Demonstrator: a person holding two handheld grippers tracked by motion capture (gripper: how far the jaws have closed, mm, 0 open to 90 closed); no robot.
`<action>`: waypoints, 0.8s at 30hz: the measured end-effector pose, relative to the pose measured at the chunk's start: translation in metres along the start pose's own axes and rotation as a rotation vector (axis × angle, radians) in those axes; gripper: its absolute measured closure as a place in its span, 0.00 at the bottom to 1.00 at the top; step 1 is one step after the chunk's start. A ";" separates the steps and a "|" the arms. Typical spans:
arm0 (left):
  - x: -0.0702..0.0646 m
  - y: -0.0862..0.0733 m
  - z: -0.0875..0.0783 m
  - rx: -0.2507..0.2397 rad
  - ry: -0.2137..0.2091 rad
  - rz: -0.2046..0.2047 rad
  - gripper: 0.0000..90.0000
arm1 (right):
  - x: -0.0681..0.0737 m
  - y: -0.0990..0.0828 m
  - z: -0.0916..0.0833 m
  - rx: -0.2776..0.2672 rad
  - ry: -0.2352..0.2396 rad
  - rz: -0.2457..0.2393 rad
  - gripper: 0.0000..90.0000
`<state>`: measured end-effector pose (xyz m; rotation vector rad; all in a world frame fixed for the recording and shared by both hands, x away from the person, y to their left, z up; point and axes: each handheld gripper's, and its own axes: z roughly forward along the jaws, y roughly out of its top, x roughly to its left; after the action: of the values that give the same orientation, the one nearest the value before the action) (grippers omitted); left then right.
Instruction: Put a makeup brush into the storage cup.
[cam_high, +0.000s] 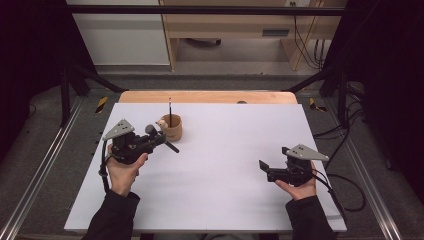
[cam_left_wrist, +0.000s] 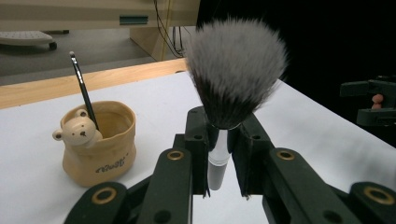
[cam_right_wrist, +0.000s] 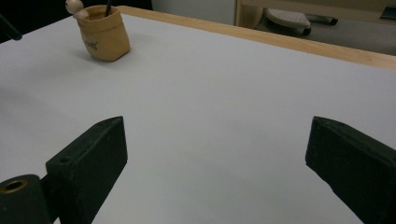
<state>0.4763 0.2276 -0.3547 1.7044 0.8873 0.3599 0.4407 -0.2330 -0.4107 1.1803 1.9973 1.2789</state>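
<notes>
Two grippers are at work over a white tabletop (cam_high: 225, 165), and the step in hand looks like dropping a makeup brush into a small cup. The left gripper (cam_left_wrist: 224, 154) has its jaws clamped on the silver ferrule of the brush (cam_left_wrist: 233, 70), which stands roughly upright with its bristles on top. The right gripper (cam_right_wrist: 215, 154) hovers near the right edge of the tabletop with its jaws wide apart and nothing between them.

To do the step well, the person would likely carry the brush over the cup's mouth, keep it steep and lower the handle end in first — only then letting the jaws part. The cup looks soft-walled and light, so a sideways knock could tip it; coming straight down seems safer. The thin pencil (cam_left_wrist: 83, 88) already leaning inside should be missed, and the bear figure (cam_left_wrist: 80, 131) on the rim avoided, so the emptier side of the mouth is the better target. The free gripper could steady the cup if it starts to slide.

The cup (cam_high: 171, 128) sits toward the far left of the tabletop, just beside the left gripper. It is tan — shaped like a slouchy little sack with a rolled rim and dark lettering on its front. The brush has a fluffy head, dark at the base and pale grey at the tips.
</notes>
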 end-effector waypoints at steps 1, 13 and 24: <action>0.000 0.001 0.001 -0.004 0.001 0.001 0.85 | 0.000 0.000 0.000 0.001 0.002 -0.002 0.07; 0.007 0.009 0.012 -0.002 0.003 -0.003 0.85 | 0.002 -0.001 0.003 -0.001 0.012 -0.008 0.07; 0.007 0.025 0.015 0.009 0.025 0.031 0.85 | 0.003 -0.002 0.004 -0.006 0.014 -0.008 0.07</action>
<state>0.4997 0.2202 -0.3375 1.7268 0.8826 0.3992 0.4412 -0.2290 -0.4138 1.1618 2.0046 1.2921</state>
